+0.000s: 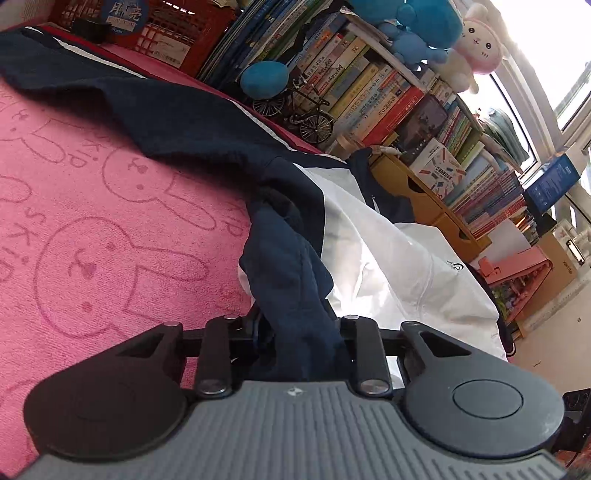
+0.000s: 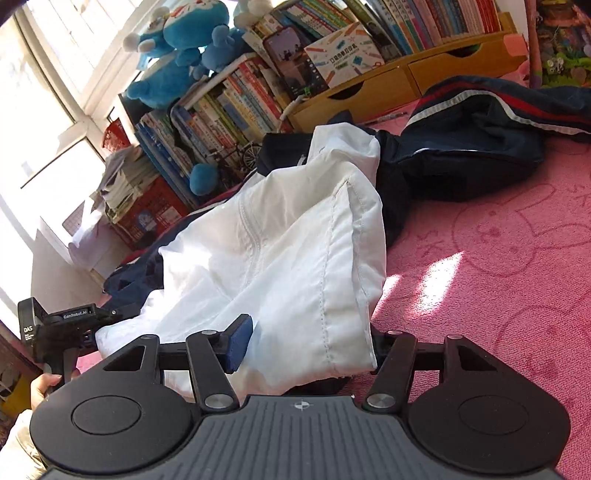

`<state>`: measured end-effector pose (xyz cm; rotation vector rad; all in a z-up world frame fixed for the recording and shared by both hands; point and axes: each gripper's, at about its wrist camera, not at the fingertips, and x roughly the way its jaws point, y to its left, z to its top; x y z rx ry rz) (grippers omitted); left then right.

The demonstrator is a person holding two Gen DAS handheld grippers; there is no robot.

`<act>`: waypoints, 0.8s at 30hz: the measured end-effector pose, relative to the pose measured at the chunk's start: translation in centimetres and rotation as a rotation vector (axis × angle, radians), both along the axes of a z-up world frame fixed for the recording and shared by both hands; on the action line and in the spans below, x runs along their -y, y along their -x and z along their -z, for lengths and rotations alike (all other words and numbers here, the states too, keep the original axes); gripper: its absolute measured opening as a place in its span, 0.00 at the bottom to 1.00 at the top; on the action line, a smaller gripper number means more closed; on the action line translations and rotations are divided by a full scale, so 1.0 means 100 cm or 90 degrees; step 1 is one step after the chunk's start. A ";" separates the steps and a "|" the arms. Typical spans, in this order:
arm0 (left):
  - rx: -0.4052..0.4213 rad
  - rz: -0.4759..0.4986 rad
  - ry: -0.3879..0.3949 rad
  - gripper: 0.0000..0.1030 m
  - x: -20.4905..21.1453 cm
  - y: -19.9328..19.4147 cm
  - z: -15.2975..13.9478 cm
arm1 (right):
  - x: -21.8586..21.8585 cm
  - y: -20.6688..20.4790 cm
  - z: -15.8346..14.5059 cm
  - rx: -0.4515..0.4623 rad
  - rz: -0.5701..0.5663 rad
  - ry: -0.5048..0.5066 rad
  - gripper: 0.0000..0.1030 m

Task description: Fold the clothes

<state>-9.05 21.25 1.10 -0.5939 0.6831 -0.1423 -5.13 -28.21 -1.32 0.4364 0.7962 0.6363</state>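
A navy and white jacket (image 1: 391, 251) lies crumpled on a pink rabbit-print cloth (image 1: 92, 221). My left gripper (image 1: 299, 343) is shut on a navy fold of the jacket, which hangs bunched between its fingers. In the right wrist view the jacket's white panel (image 2: 288, 258) drapes between the jaws of my right gripper (image 2: 306, 347). Its blue left pad (image 2: 240, 343) shows, the right pad is hidden under the white cloth. The jaws stand apart with the hem between them; whether they pinch it is unclear. A navy sleeve with red and white stripes (image 2: 498, 110) lies at the far right.
Bookshelves full of books (image 1: 388, 92) stand behind the cloth, with blue and pink plush toys (image 2: 177, 48) on top. A small model bicycle (image 1: 295, 110) and a red crate (image 1: 166, 29) sit by the shelf. Yellow wooden drawers (image 2: 406, 81) stand at the far edge. The left gripper's body (image 2: 62, 328) shows at left.
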 end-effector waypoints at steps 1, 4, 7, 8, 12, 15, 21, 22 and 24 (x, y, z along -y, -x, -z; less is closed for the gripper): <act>0.012 -0.006 -0.010 0.17 -0.003 0.013 -0.006 | -0.002 0.003 -0.002 0.003 -0.006 0.000 0.48; 0.041 -0.027 -0.002 0.17 -0.023 0.051 -0.021 | 0.002 0.014 -0.012 0.004 -0.042 -0.028 0.44; 0.045 -0.037 -0.038 0.20 -0.034 0.084 -0.033 | 0.006 0.025 -0.024 0.005 -0.067 -0.020 0.49; 0.038 -0.038 -0.065 0.20 -0.035 0.091 -0.035 | 0.008 0.026 -0.026 0.005 -0.064 -0.001 0.51; 0.016 -0.074 -0.136 0.32 -0.043 0.104 -0.040 | 0.036 0.027 -0.036 0.015 0.006 0.050 0.69; 0.043 -0.085 -0.208 0.47 -0.044 0.099 -0.055 | 0.064 0.012 -0.040 0.035 0.110 0.055 0.94; 0.111 -0.011 -0.305 0.71 0.008 0.034 -0.078 | 0.110 -0.051 -0.031 0.075 0.372 0.170 0.96; 0.113 -0.001 -0.310 0.71 0.017 0.020 -0.078 | 0.116 -0.061 -0.030 0.083 0.400 0.199 0.97; 0.098 0.013 -0.305 0.71 0.033 -0.009 -0.076 | 0.129 -0.081 -0.027 0.071 0.424 0.204 1.00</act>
